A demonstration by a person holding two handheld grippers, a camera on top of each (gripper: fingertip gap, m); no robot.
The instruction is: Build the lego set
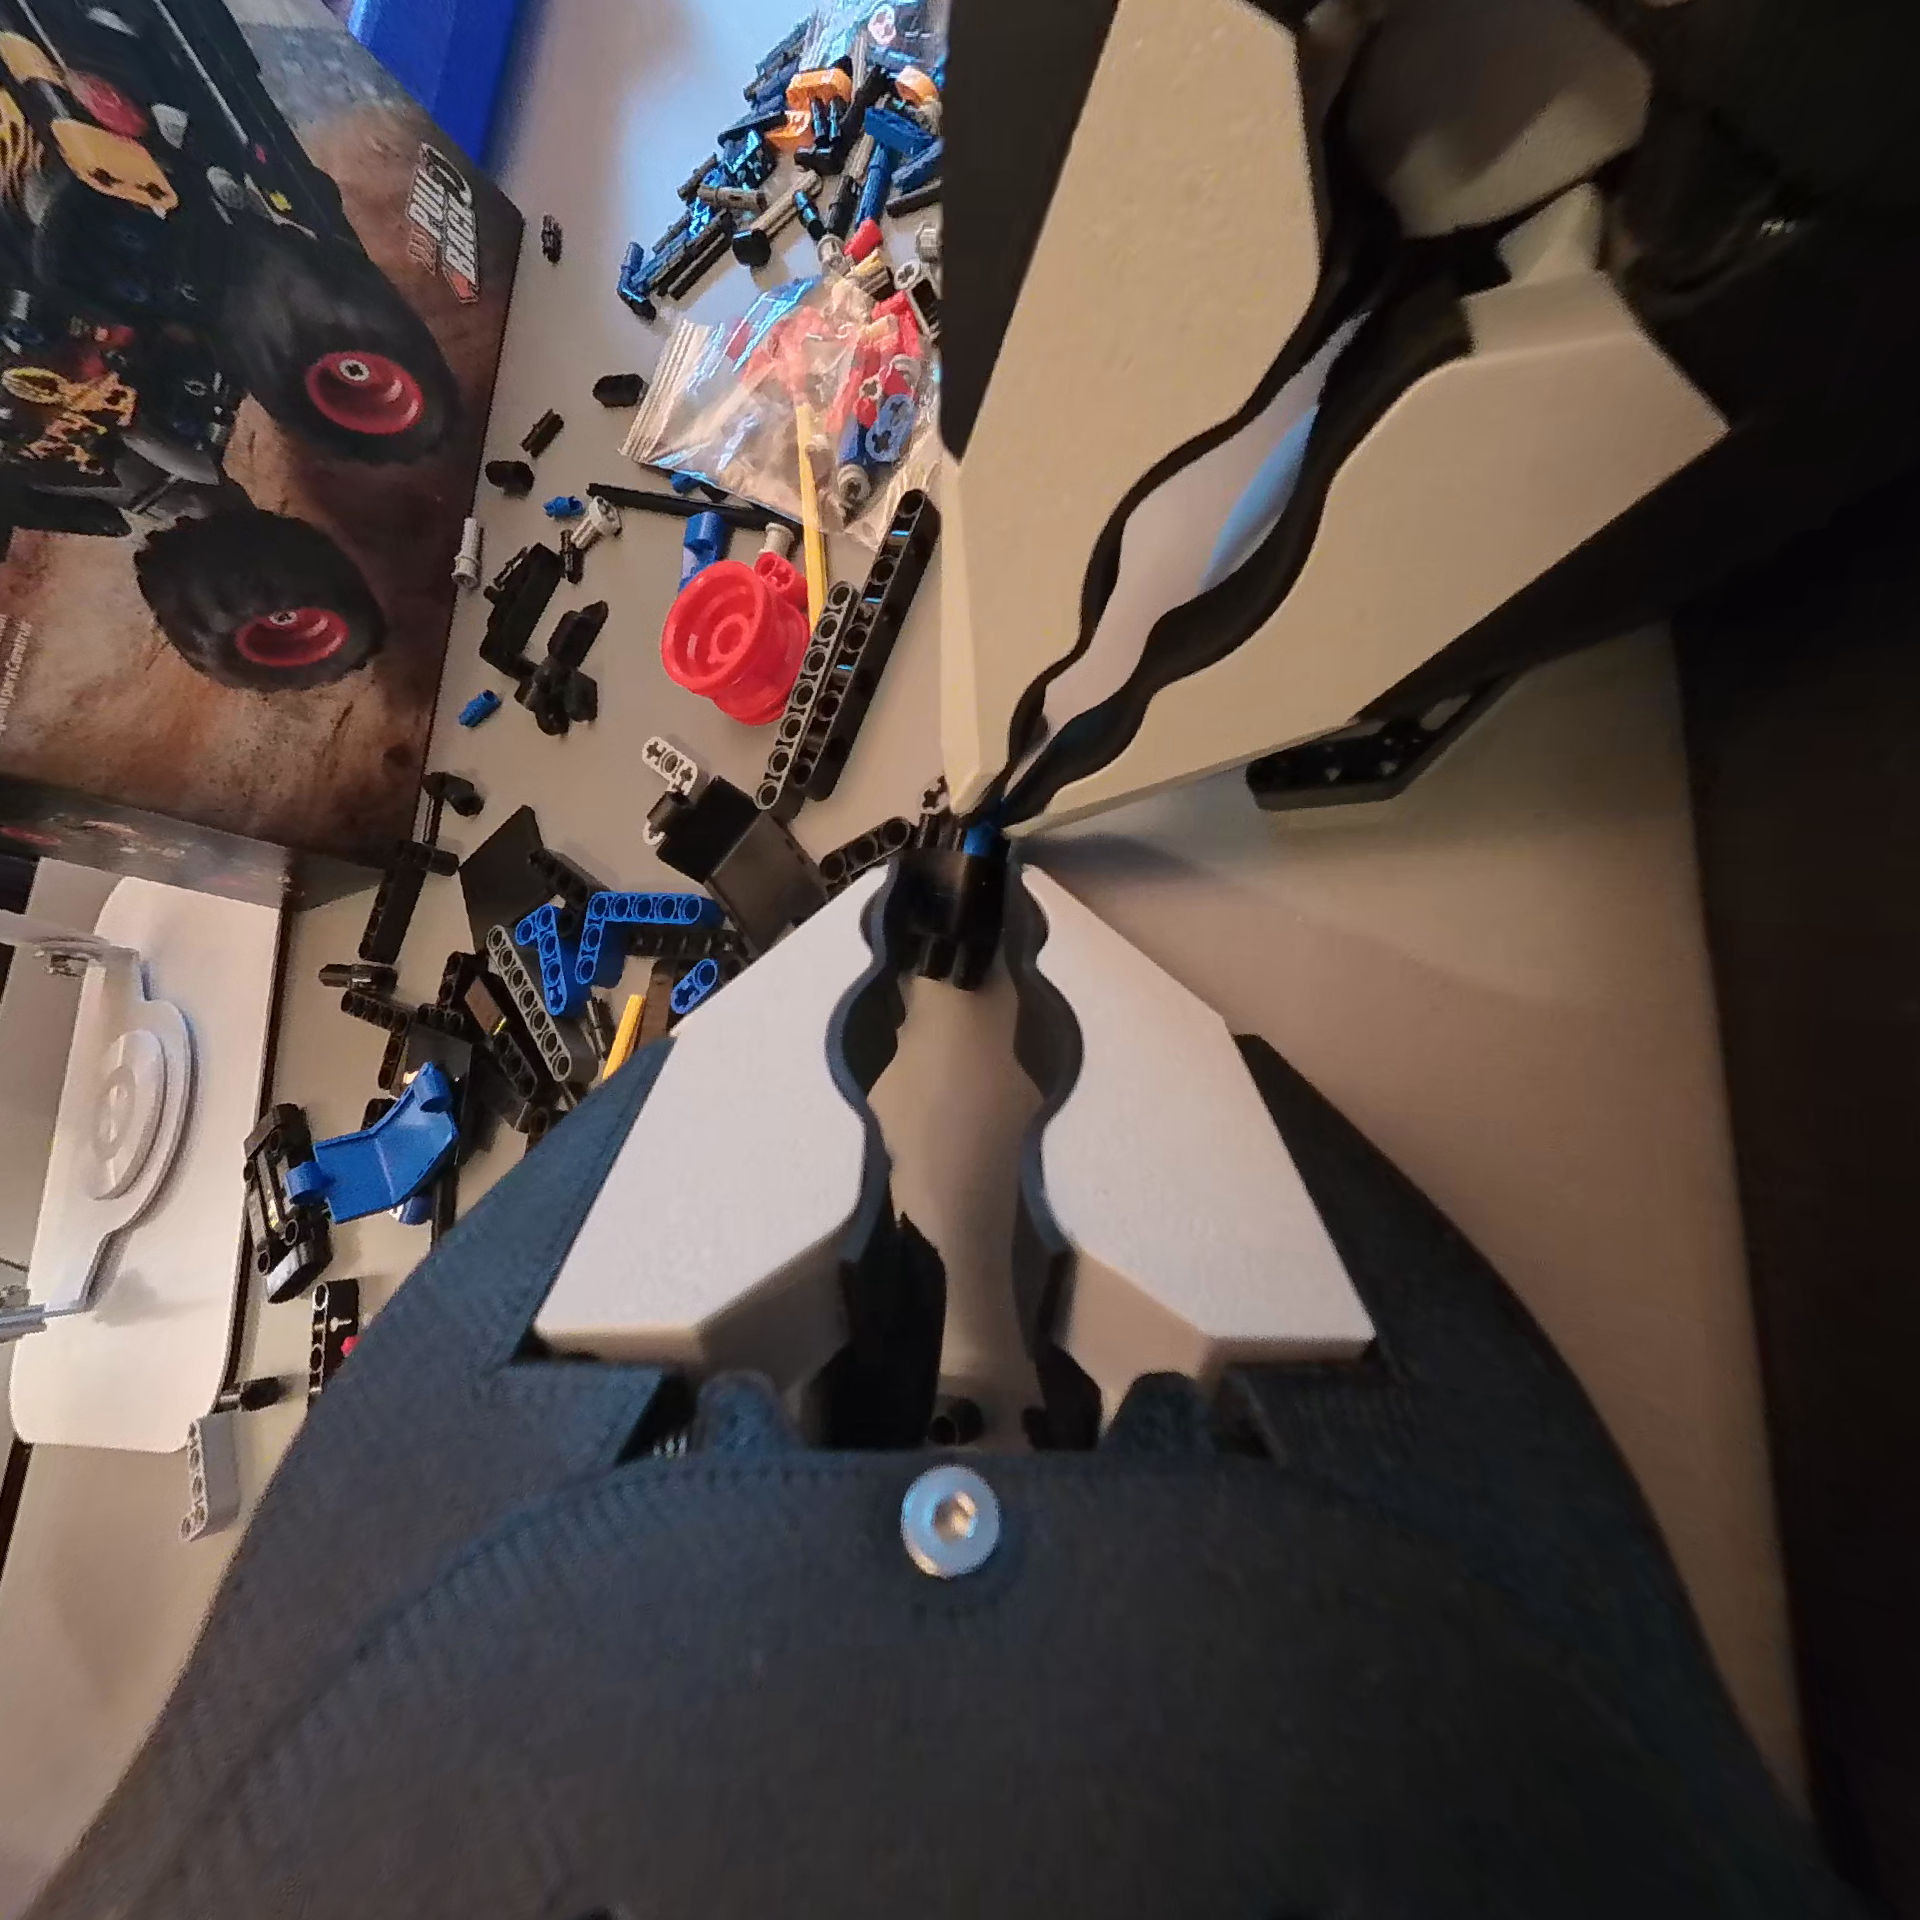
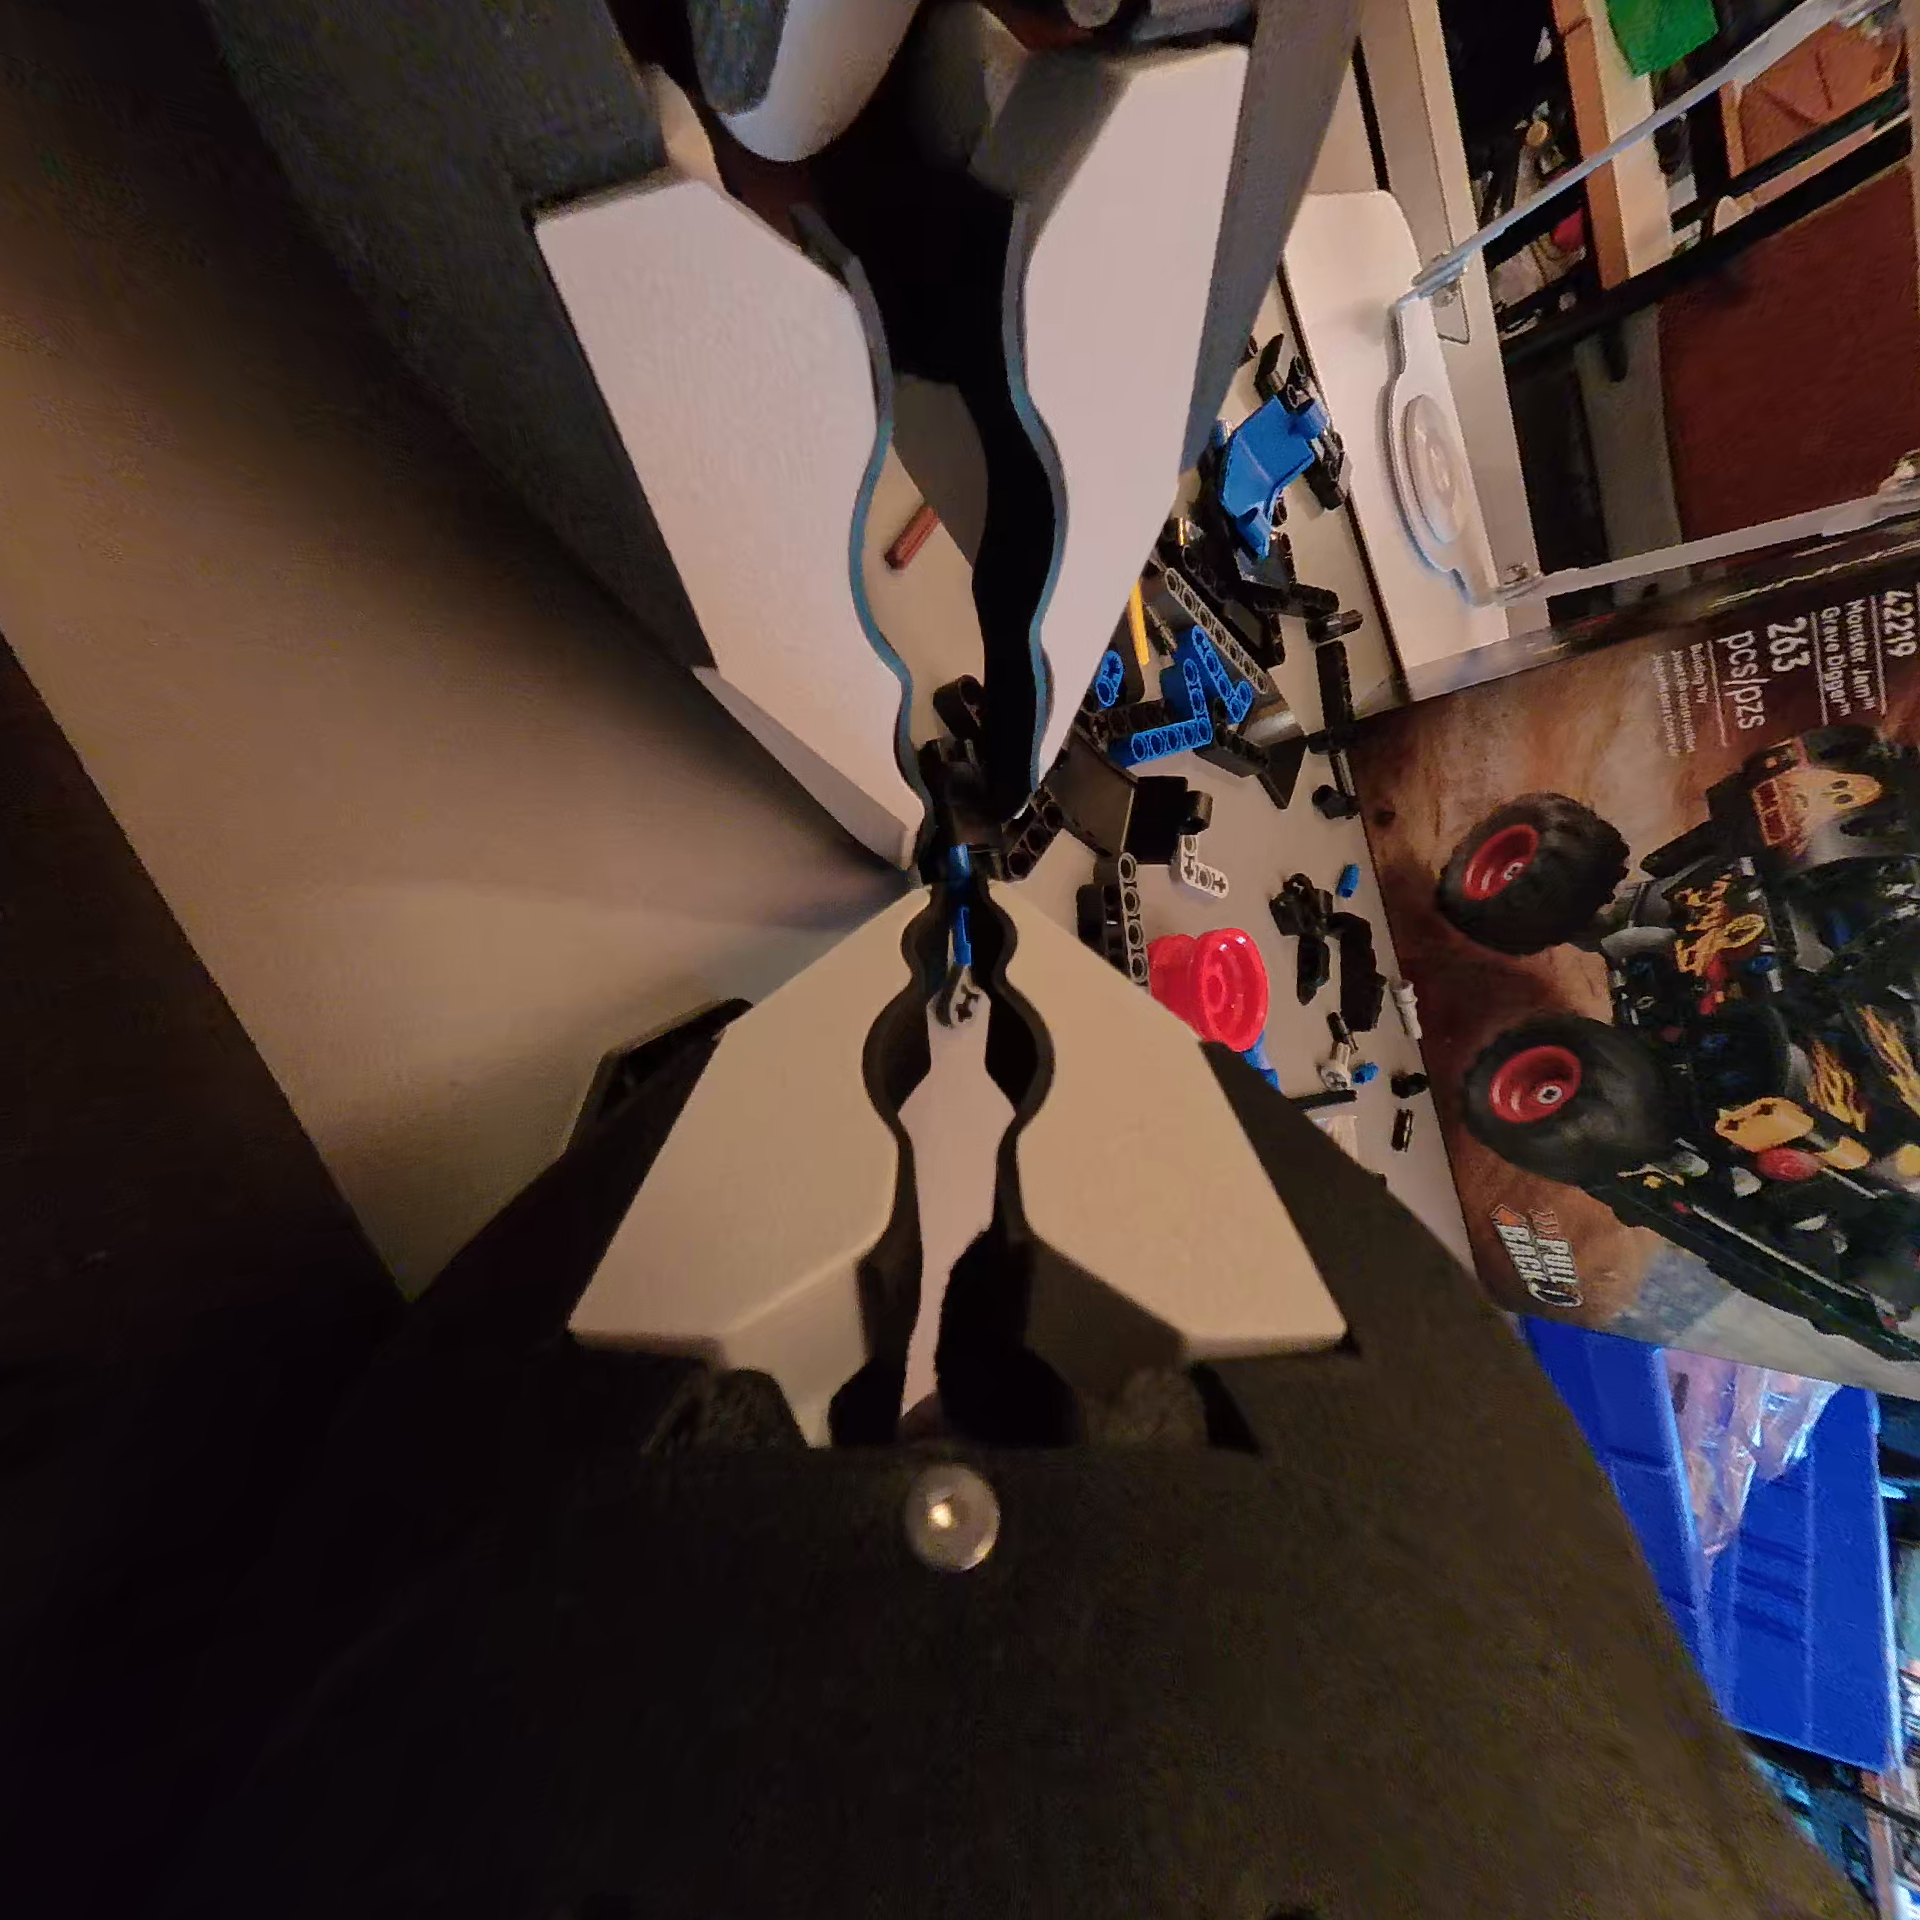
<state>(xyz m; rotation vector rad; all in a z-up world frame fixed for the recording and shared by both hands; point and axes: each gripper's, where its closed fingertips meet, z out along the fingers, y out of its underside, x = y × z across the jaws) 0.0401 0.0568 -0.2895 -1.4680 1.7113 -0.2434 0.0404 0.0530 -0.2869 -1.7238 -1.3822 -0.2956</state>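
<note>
Tip to tip above the table [image 1: 1299, 1039], left gripper [image 1: 951, 935] clamps a small black lego assembly [image 1: 951, 920]; right gripper [image 2: 961, 951] pinches a blue pin [image 2: 962, 920] with grey connector against it. Loose lego pieces [image 1: 582, 956], red wheel hub [image 1: 732, 649] behind.

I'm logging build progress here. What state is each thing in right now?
Left gripper: shut on black piece.
Right gripper: shut on blue pin.
Black piece and blue pin: held tip to tip above the table.
Red wheel hub: loose, no tyre.
Parts bag: lying flat, parts inside.
Set box: lying flat.
</note>
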